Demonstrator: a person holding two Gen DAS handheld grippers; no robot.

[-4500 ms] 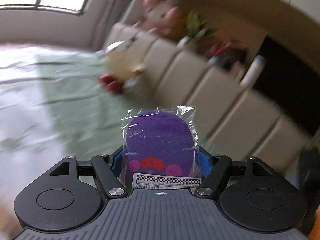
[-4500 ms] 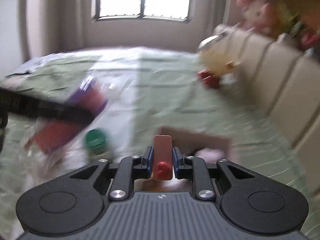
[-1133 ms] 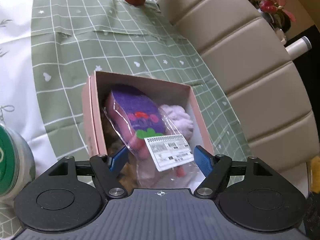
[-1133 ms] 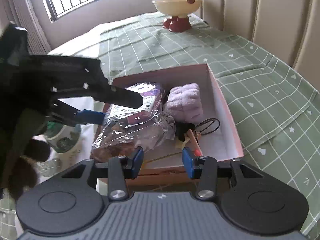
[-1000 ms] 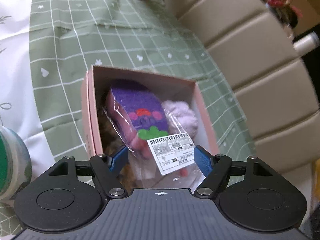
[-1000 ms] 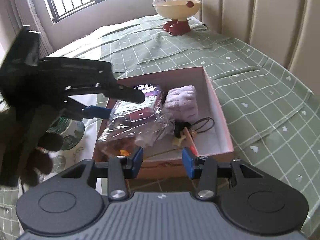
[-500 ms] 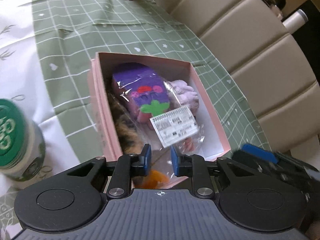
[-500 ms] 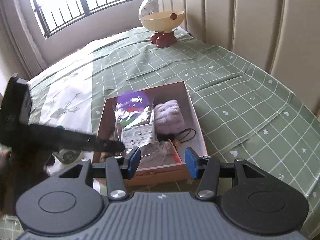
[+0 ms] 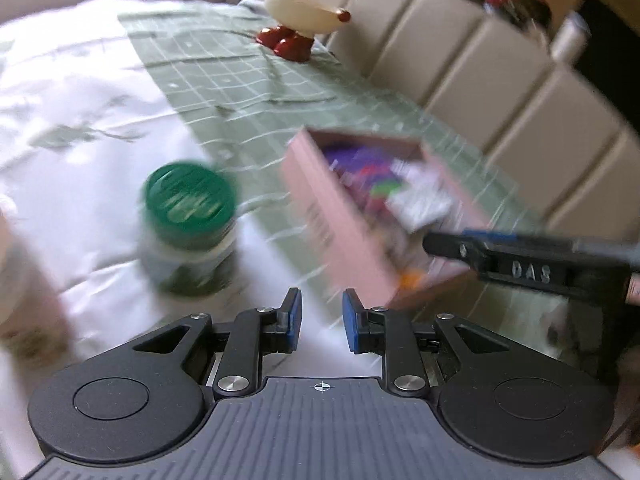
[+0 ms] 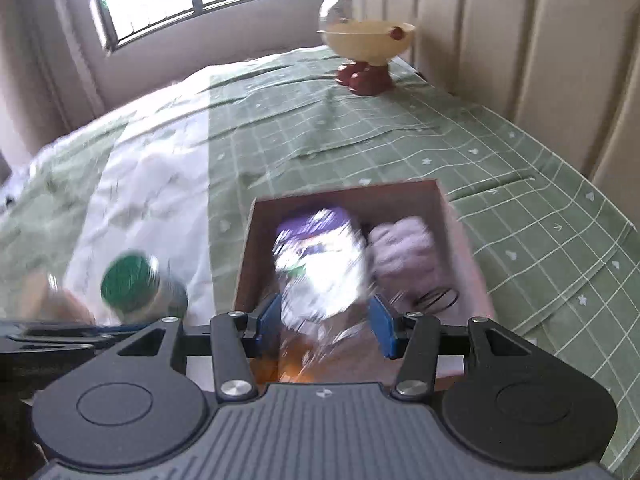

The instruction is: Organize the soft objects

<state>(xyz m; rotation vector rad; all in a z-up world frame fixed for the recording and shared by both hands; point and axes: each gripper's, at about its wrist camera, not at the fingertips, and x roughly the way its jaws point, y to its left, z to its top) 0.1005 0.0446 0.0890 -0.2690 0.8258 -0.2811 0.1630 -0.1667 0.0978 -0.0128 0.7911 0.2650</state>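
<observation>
A pink open box (image 9: 320,216) (image 10: 452,208) sits on the green checked tablecloth. Inside lie a purple sponge in clear wrap (image 10: 320,248) (image 9: 360,164) and a lilac fluffy cloth (image 10: 404,252). My left gripper (image 9: 319,316) is empty, its jaws a narrow gap apart, pulled back left of the box. My right gripper (image 10: 326,326) is open and empty, hovering over the box's near edge; it also shows in the left wrist view (image 9: 520,260). Both views are blurred by motion.
A jar with a green lid (image 9: 188,228) (image 10: 136,288) stands left of the box. A cream round figure on red feet (image 9: 304,12) (image 10: 366,48) stands at the far end. Beige padded seat backs (image 10: 540,60) line the right side.
My left gripper let go of the wrapped purple sponge into the box, narrowed its jaws and pulled back to the left. My right gripper stayed open and rose away from the box.
</observation>
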